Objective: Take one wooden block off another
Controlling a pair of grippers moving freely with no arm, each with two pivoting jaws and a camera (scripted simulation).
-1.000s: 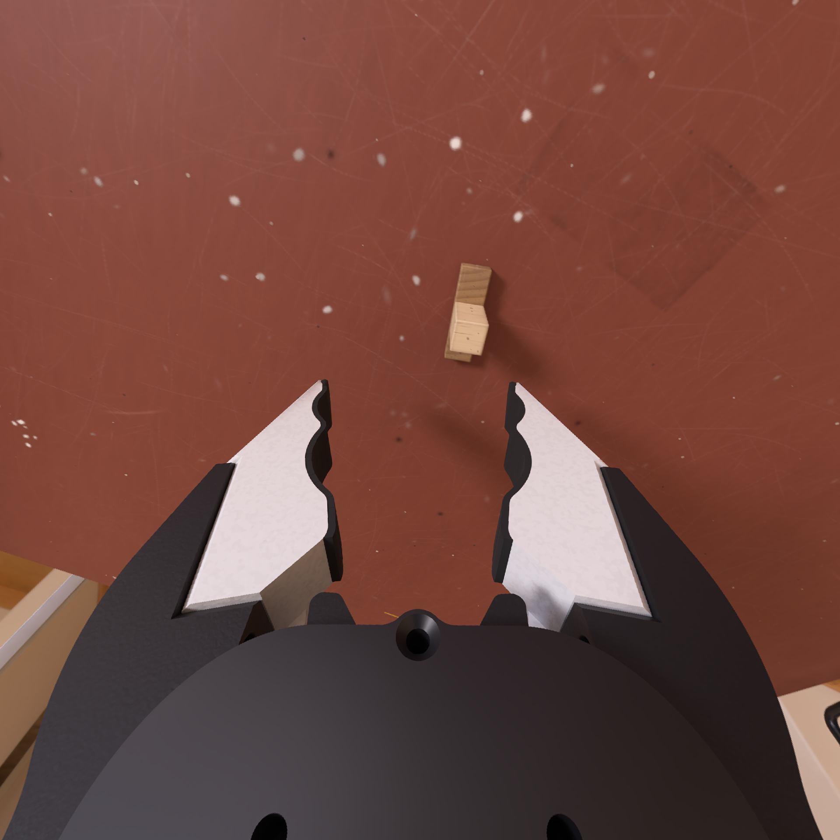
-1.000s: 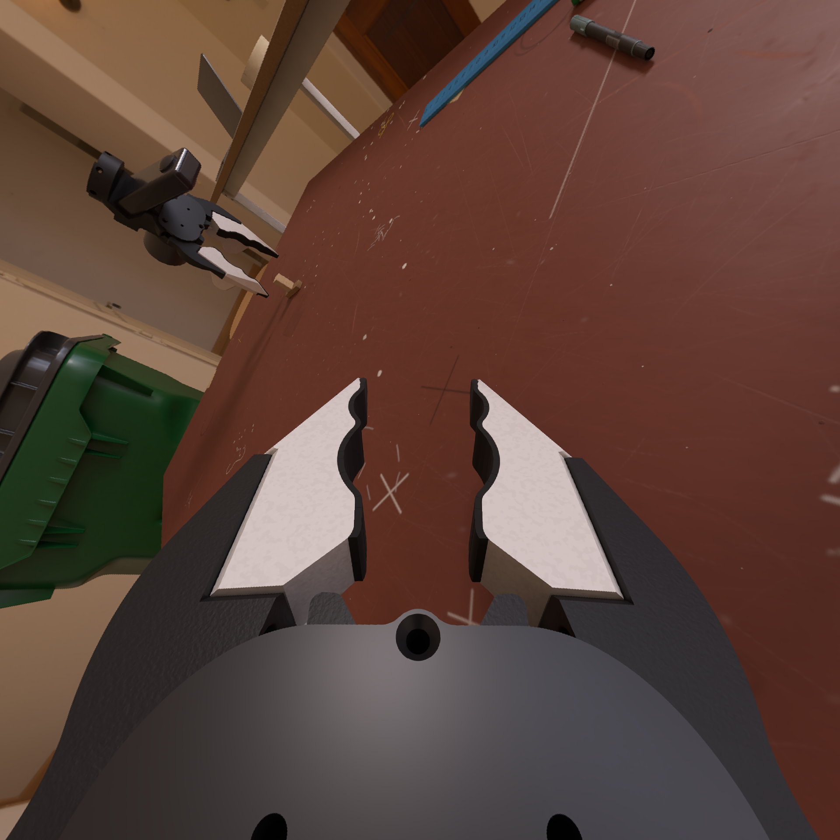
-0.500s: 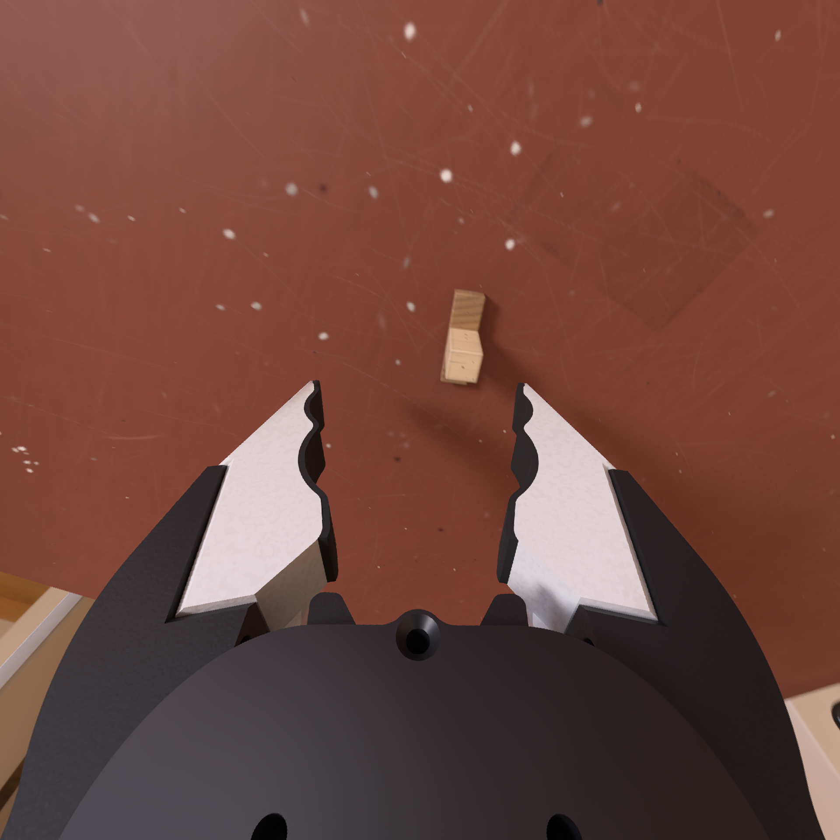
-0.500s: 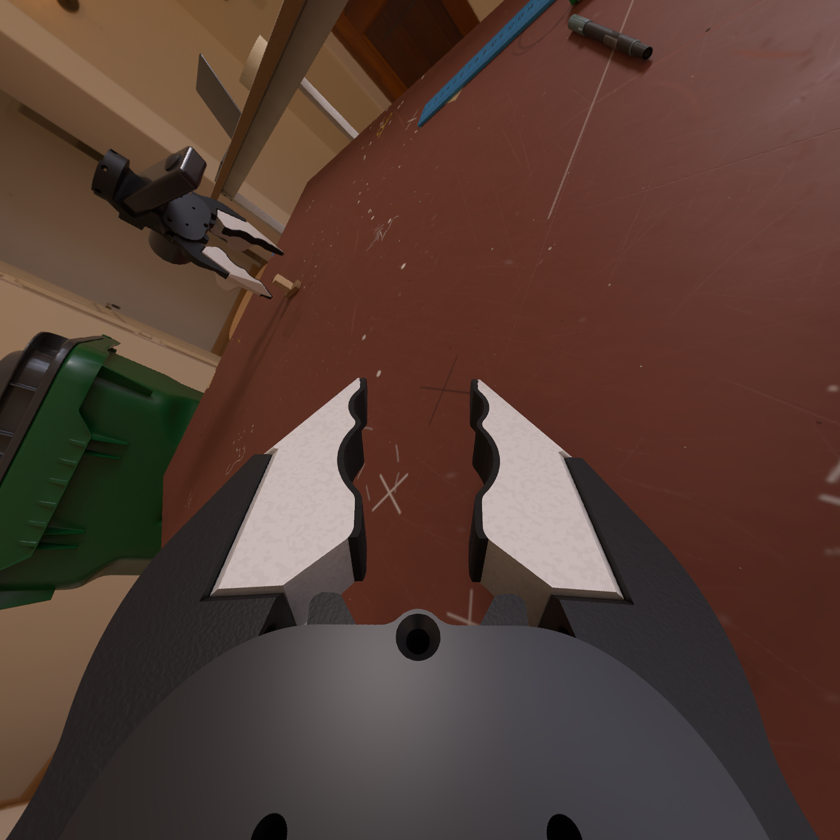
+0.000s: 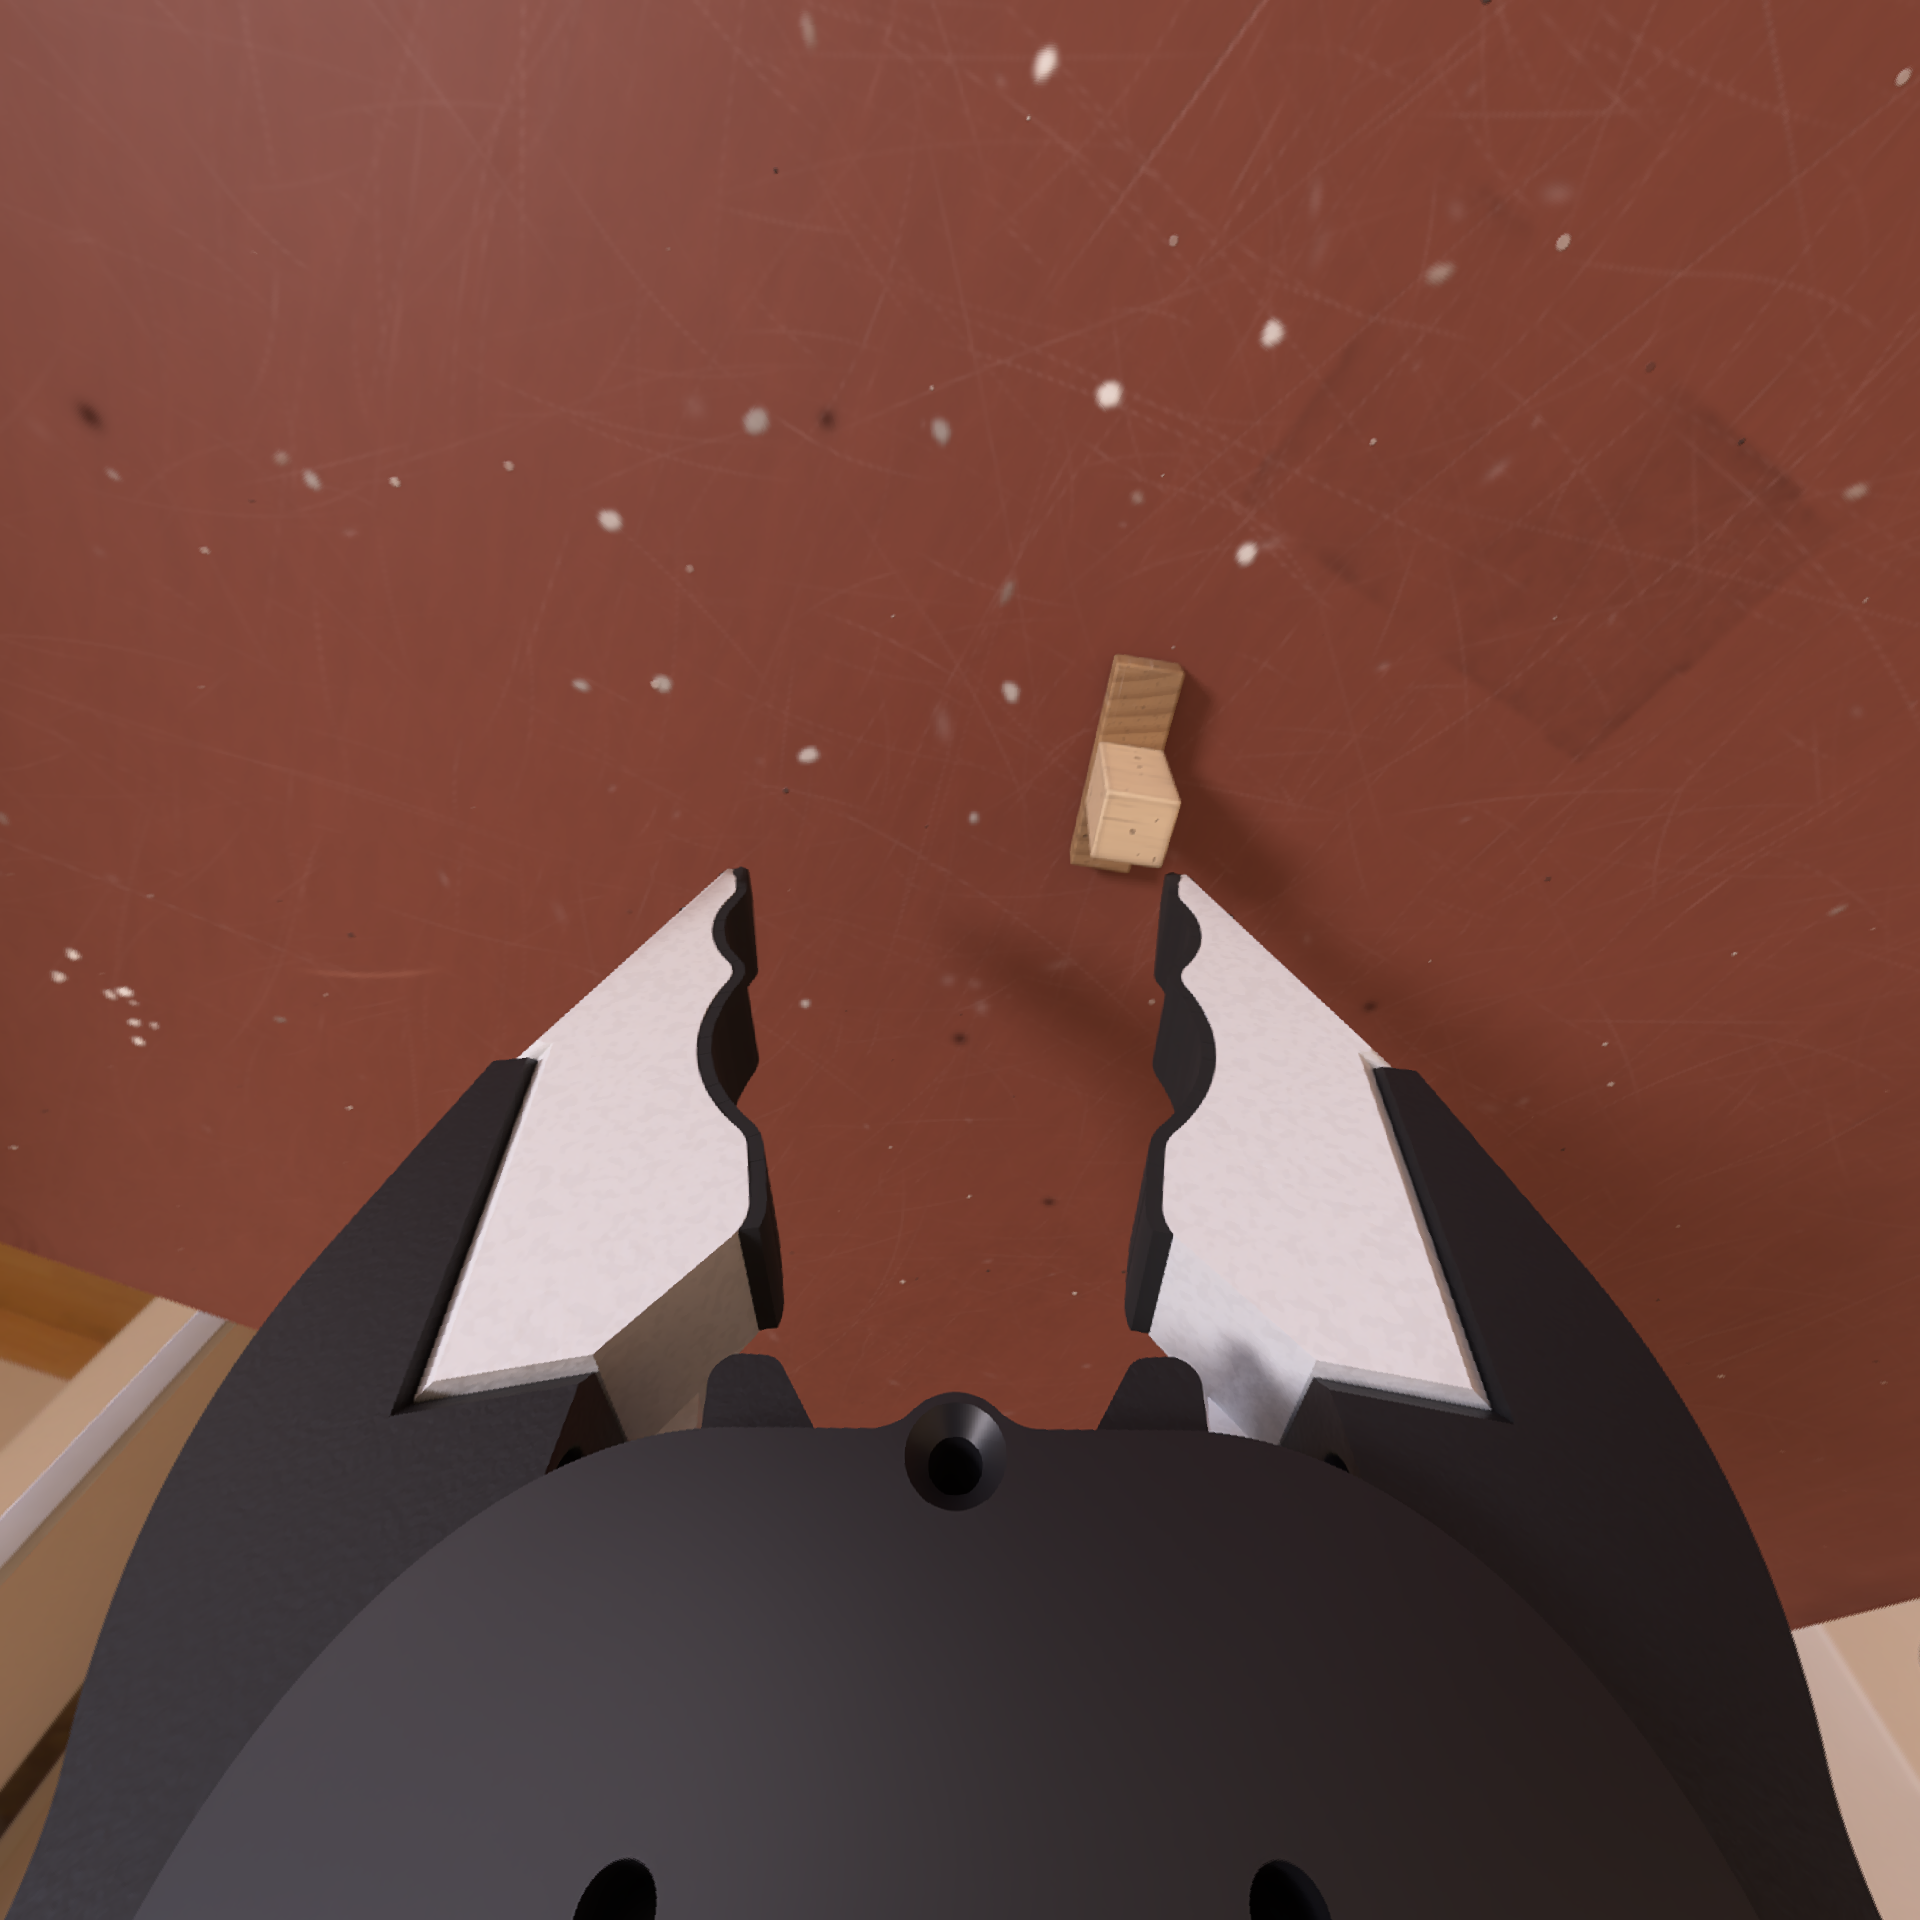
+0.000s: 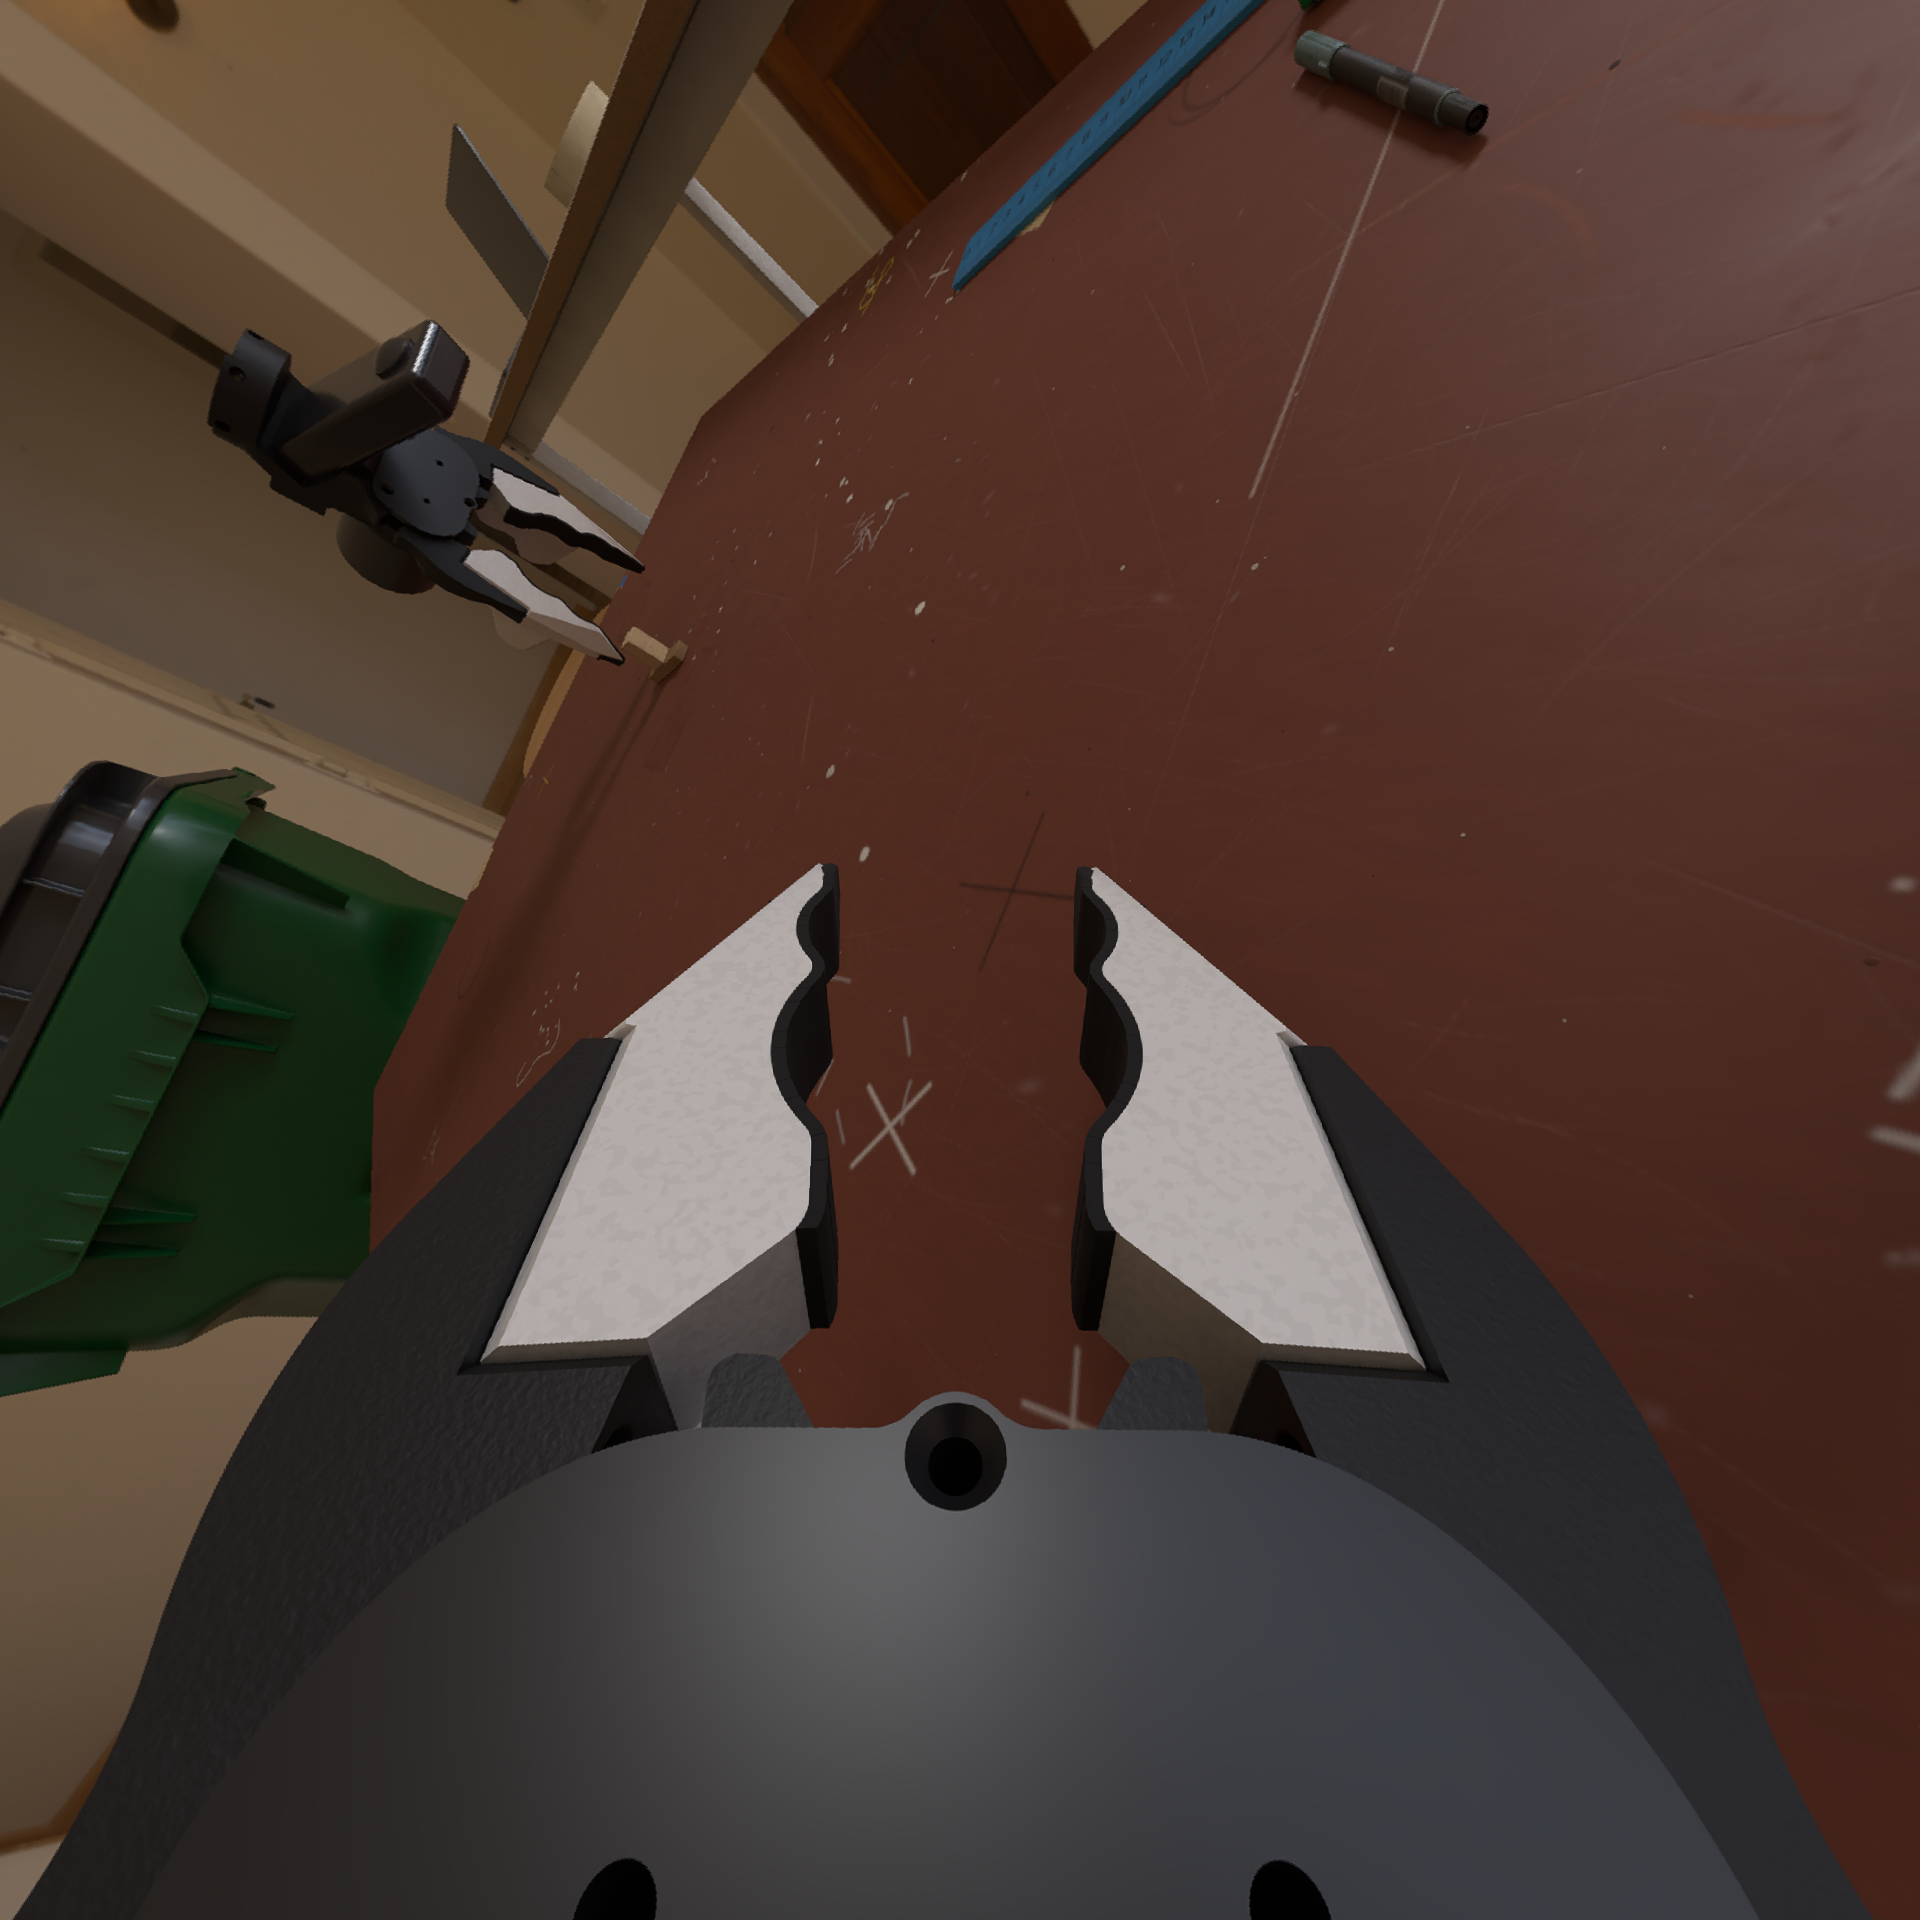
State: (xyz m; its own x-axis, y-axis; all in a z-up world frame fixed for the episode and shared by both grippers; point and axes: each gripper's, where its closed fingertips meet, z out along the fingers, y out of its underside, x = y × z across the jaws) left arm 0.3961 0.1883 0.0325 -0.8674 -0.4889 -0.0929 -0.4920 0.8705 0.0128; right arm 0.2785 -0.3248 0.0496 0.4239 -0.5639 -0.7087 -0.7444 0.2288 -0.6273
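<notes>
Wooden cube (image 5: 1130, 812) sits on a longer block (image 5: 1141, 702) whose long axis probably points away; the left gripper (image 5: 954, 878) is spread, empty.

Both wrist views overlook the table (image 5: 416, 312), sharing the blocks (image 6: 655, 652).

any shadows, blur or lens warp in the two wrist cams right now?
Left wrist view: the stacked wooden blocks are sharp and cast a soft shadow to their right on the table; a fainter, blurred shadow lies between the open left gripper fingers. Right wrist view: wide-angle stretch tilts the table edge and green bin; white marks at the right border look smeared; the right gripper is crisp.
</notes>
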